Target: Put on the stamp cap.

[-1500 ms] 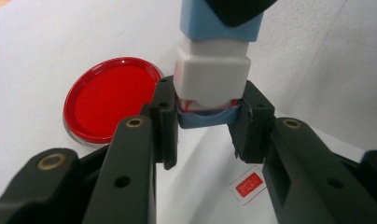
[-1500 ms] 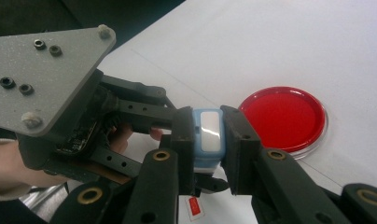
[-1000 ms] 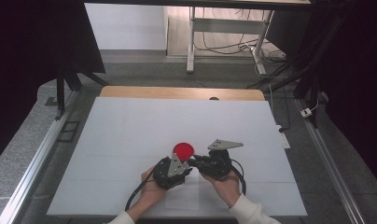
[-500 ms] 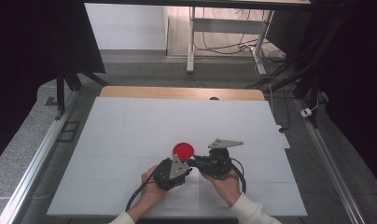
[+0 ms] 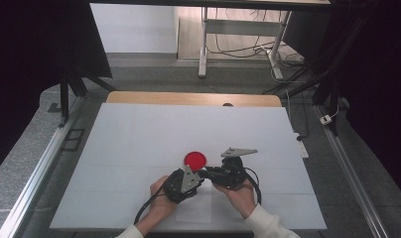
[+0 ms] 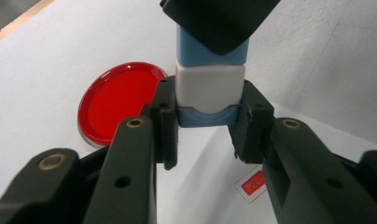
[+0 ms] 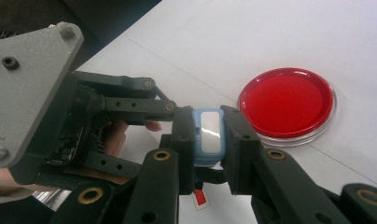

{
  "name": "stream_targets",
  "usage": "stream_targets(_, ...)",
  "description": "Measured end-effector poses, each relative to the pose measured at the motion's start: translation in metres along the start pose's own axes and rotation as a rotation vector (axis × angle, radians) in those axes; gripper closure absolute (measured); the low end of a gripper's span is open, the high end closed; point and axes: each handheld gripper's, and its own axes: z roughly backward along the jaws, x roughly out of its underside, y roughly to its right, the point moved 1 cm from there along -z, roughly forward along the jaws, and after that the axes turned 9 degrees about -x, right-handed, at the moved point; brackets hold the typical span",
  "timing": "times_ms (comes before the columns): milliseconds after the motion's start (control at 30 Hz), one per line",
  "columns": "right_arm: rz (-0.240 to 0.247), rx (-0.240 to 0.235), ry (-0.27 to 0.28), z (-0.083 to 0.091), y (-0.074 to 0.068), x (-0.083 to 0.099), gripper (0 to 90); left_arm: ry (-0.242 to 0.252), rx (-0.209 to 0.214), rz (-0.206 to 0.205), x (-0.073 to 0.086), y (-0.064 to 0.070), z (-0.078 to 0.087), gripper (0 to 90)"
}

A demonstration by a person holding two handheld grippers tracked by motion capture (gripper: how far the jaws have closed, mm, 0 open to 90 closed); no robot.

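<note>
A small blue and white block [image 6: 210, 88] is held between both grippers just above the white table. My left gripper [image 6: 207, 122] is shut on its white lower part. The right gripper's jaw [image 6: 219, 21] covers its blue upper end. In the right gripper view, my right gripper [image 7: 210, 129] is shut on the same block [image 7: 209, 140], and the left gripper [image 7: 130, 102] reaches in from the left. From above, the left gripper [image 5: 187, 179] and the right gripper [image 5: 219, 173] meet tip to tip near the table's front middle. A round red dish [image 5: 194, 159] lies flat just beyond them.
The white table top [image 5: 139, 139] spreads wide to the left, right and back of the hands. A small red and white label [image 6: 254, 182] lies on the table under the grippers. A wooden strip [image 5: 188, 98] runs along the far edge, and metal rails [image 5: 44, 163] flank the sides.
</note>
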Motion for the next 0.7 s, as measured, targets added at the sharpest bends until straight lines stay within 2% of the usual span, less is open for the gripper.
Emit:
stream_targets(200,0.001,-0.003,0.004,0.0006,-0.0008,0.0000,75.4,0.013,0.000,-0.001,-0.0005,-0.0004,0.0015,65.2)
stream_targets(267,0.007,0.001,-0.001,0.0008,-0.0013,-0.0008,75.3,0.001,0.018,0.012,-0.0002,-0.0008,0.0002,65.1)
stream_targets(300,0.012,0.004,-0.005,0.0008,-0.0013,-0.0006,75.3,-0.009,0.011,0.010,0.0007,-0.0004,-0.0010,65.0)
stream_targets(367,0.026,0.014,0.002,0.0009,-0.0021,-0.0003,75.2,-0.010,0.035,0.032,0.0027,-0.0011,-0.0031,64.7)
stream_targets(433,0.037,0.014,0.002,0.0007,-0.0026,-0.0001,75.2,-0.003,0.028,0.034,0.0027,-0.0013,-0.0027,64.4)
stream_targets(533,0.045,0.009,0.009,0.0013,-0.0028,-0.0006,75.2,0.001,0.044,0.059,0.0029,-0.0034,-0.0026,63.4)
stream_targets(700,0.064,0.006,0.014,0.0009,-0.0039,0.0001,75.2,-0.013,0.062,0.103,0.0044,-0.0083,-0.0035,55.8)
